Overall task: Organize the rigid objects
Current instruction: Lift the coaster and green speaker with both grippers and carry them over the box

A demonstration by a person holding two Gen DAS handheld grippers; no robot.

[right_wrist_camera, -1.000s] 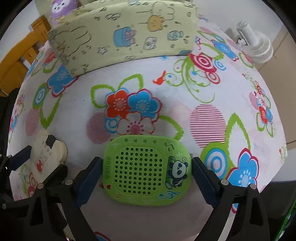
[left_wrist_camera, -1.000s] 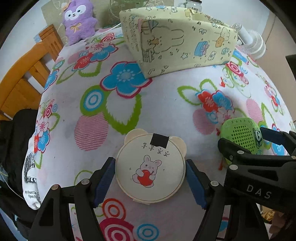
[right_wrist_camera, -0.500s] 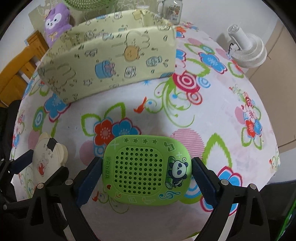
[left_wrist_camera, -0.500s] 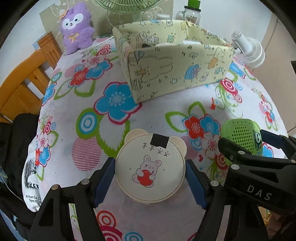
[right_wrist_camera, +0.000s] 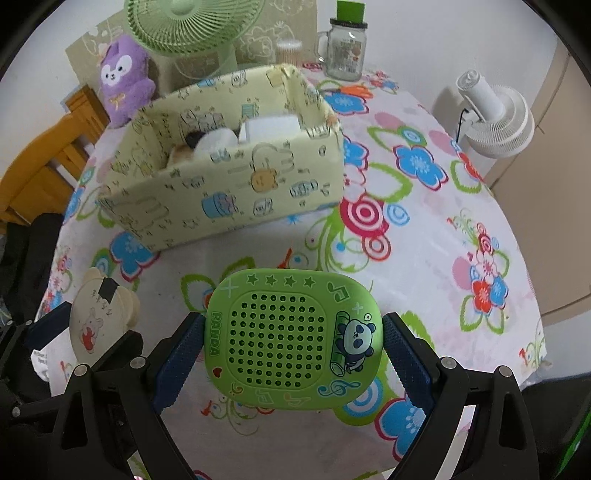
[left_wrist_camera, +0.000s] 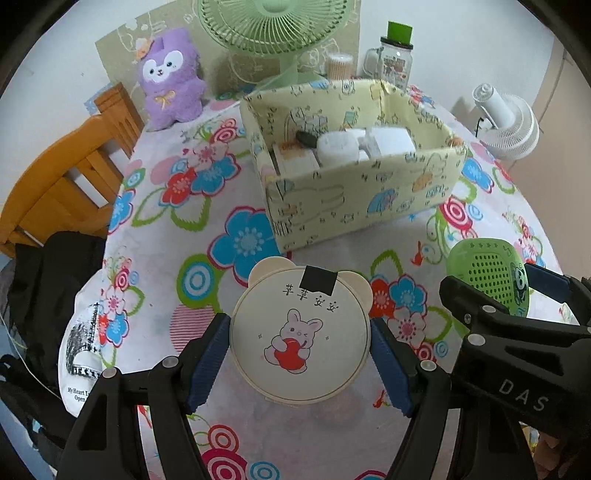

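My left gripper (left_wrist_camera: 300,350) is shut on a round cream bear-eared case (left_wrist_camera: 300,334) with a rabbit drawing, held above the flowered tablecloth. My right gripper (right_wrist_camera: 293,347) is shut on a green panda case (right_wrist_camera: 293,338) with a hole grid; it also shows in the left wrist view (left_wrist_camera: 487,269). The cream case shows at the left of the right wrist view (right_wrist_camera: 94,321). A yellow-green patterned box (left_wrist_camera: 354,199) stands ahead on the table, open at the top, with several white items (left_wrist_camera: 340,149) inside; it also shows in the right wrist view (right_wrist_camera: 221,192).
Behind the box stand a purple plush toy (left_wrist_camera: 170,79), a green fan (left_wrist_camera: 280,29), a glass jar with a green lid (left_wrist_camera: 393,61) and a cotton swab tub (left_wrist_camera: 338,64). A white fan (left_wrist_camera: 508,123) is at the right. A wooden chair (left_wrist_camera: 62,173) is at the left edge.
Both grippers have risen and pulled back with their cases. The box now looks farther off and its inside has come into view.
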